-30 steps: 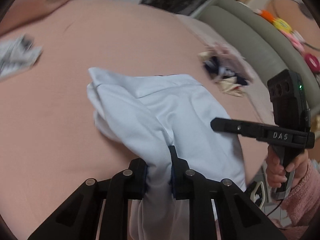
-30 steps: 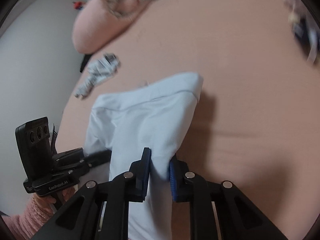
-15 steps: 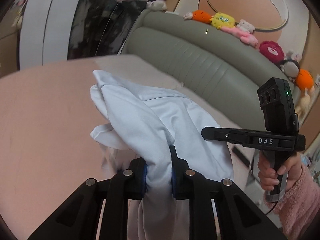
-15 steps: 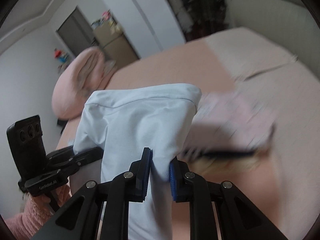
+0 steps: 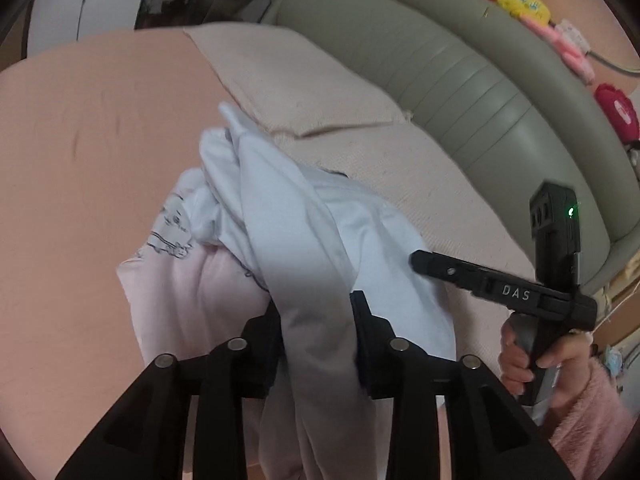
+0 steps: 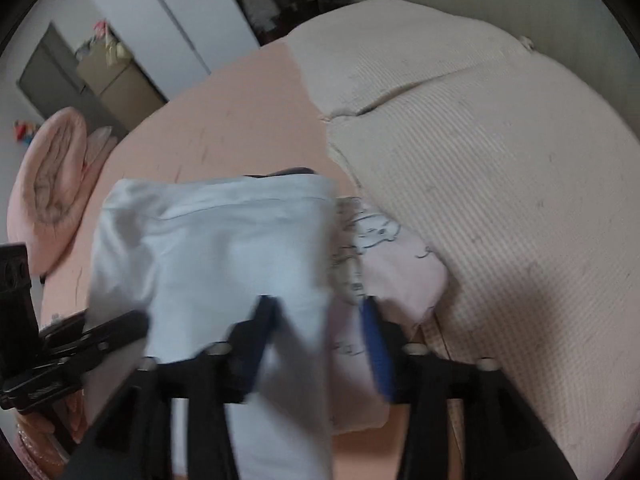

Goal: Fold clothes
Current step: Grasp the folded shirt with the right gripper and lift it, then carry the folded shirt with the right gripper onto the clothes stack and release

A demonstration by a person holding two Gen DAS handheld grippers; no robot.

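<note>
Two grippers, left gripper (image 5: 316,320) and right gripper (image 6: 318,328); pale-blue garment (image 5: 288,232) between both, fingers parted

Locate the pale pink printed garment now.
The pale pink printed garment lies on the bed, under the light blue garment, left in left-wrist view, beside the cream blanket.

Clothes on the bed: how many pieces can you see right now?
2. A light blue garment hangs between both grippers' jaws; a pink printed garment lies folded on the bed under it. More may be hidden beneath.
</note>
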